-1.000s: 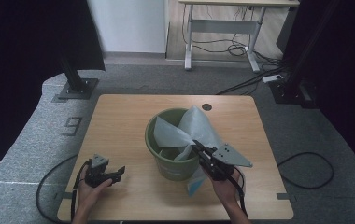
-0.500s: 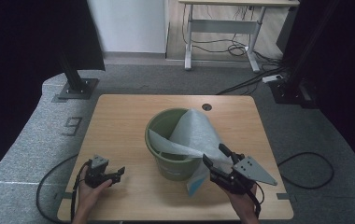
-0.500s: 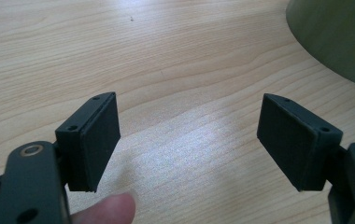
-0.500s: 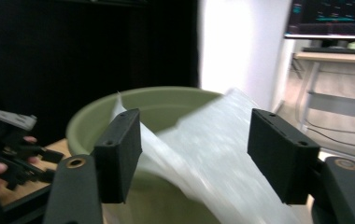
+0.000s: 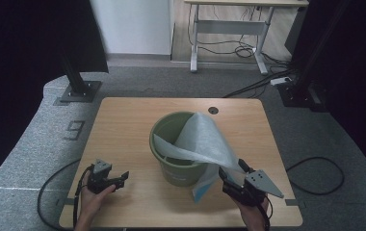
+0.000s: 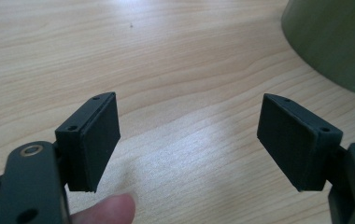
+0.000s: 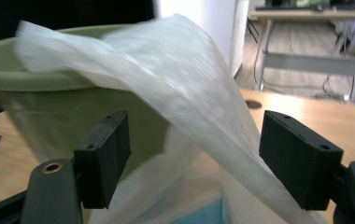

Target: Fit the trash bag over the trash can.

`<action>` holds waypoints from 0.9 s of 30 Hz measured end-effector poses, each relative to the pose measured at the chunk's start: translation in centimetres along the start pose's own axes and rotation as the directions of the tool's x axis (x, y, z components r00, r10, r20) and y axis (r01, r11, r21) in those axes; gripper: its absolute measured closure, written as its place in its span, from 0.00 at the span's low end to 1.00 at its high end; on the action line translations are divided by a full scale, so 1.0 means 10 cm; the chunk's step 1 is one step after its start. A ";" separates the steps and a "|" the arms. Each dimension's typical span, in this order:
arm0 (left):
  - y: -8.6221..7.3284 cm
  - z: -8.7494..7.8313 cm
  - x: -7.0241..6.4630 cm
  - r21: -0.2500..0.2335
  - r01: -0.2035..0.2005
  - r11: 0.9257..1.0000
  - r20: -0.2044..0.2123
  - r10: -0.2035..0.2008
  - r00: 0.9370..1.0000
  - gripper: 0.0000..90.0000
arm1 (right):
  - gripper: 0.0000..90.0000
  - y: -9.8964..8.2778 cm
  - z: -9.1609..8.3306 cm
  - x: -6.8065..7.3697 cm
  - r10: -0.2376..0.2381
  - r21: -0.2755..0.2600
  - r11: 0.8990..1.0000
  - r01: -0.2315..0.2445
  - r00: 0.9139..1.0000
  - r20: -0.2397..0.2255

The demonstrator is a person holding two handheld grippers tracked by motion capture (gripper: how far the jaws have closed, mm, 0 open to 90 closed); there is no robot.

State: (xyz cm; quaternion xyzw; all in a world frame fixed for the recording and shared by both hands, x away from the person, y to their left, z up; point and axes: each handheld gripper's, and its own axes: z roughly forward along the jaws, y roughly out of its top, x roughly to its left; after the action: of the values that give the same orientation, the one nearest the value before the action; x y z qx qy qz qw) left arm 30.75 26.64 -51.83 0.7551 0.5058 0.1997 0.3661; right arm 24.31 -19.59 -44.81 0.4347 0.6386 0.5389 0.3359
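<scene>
A green bucket (image 5: 174, 166) stands mid-table. A translucent white bag (image 5: 205, 139) is draped from its inside over the right rim and down to the table, with a blue patch at its lower end. At the bucket's front right, my right gripper (image 5: 231, 169) has just been opening its jaws. In the right gripper view the bag (image 7: 180, 60) runs loosely between the parted pads of that gripper (image 7: 194, 149), with the bucket (image 7: 49, 79) behind. My left gripper (image 5: 122, 177) rests low at the front left, open and holding nothing (image 6: 189, 135). The bucket wall (image 6: 334, 42) is ahead to its right.
The wooden table (image 5: 123, 125) has a round cable hole (image 5: 213, 110) near its far edge. Cables trail from both grippers over the front edge onto the grey floor. A white desk (image 5: 229, 29) and black stands stand beyond the table.
The right gripper moved right, nearer the front edge and lower, pulling the bag out over the bucket's right rim. Its jaws then opened off the bag. The left gripper stayed still.
</scene>
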 end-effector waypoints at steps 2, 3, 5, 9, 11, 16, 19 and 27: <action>0.02 -0.03 -0.02 -0.011 0.001 1.000 0.008 -0.001 1.000 0.24 | 0.28 -0.05 0.06 -0.03 0.037 0.022 0.999 -0.037 0.999 -0.001; 0.03 -0.03 -0.02 -0.015 0.001 1.000 0.010 -0.001 1.000 0.24 | 0.31 -0.09 0.10 -0.03 0.044 0.034 0.998 -0.043 0.999 -0.004; 0.05 -0.05 -0.04 -0.020 -0.002 1.000 0.014 0.003 1.000 0.24 | 0.41 -0.13 0.14 -0.03 0.046 0.045 0.998 -0.046 0.999 0.001; 0.10 -0.12 -0.08 -0.035 -0.017 0.999 0.022 0.017 1.000 0.25 | 0.79 -0.17 0.21 -0.09 0.043 0.067 0.997 -0.041 0.999 -0.028; 0.16 -0.18 -0.15 -0.034 -0.063 0.997 0.008 0.063 0.998 0.26 | 0.91 -0.16 0.20 -0.13 0.029 0.059 0.998 -0.028 0.999 -0.027; 0.30 -0.35 -0.30 -0.073 -0.107 0.992 0.054 0.111 0.992 0.28 | 0.98 0.03 0.12 -0.23 -0.008 0.005 1.000 0.008 1.000 -0.010; 0.37 -0.44 -0.37 -0.090 -0.126 0.988 0.087 0.133 0.987 0.30 | 0.99 0.17 0.08 -0.27 -0.019 -0.013 1.000 0.018 0.999 -0.036; 0.57 -0.75 -0.62 -0.164 -0.172 0.971 0.153 0.197 0.968 0.35 | 0.98 0.46 0.06 -0.28 -0.067 -0.042 0.997 0.064 0.995 -0.074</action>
State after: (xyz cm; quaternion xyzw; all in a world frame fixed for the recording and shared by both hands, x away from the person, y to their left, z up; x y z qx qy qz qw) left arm 26.73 22.40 -42.25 0.7836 0.3841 0.2058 0.4428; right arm 26.85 -21.76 -40.48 0.3859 0.6541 0.5561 0.3376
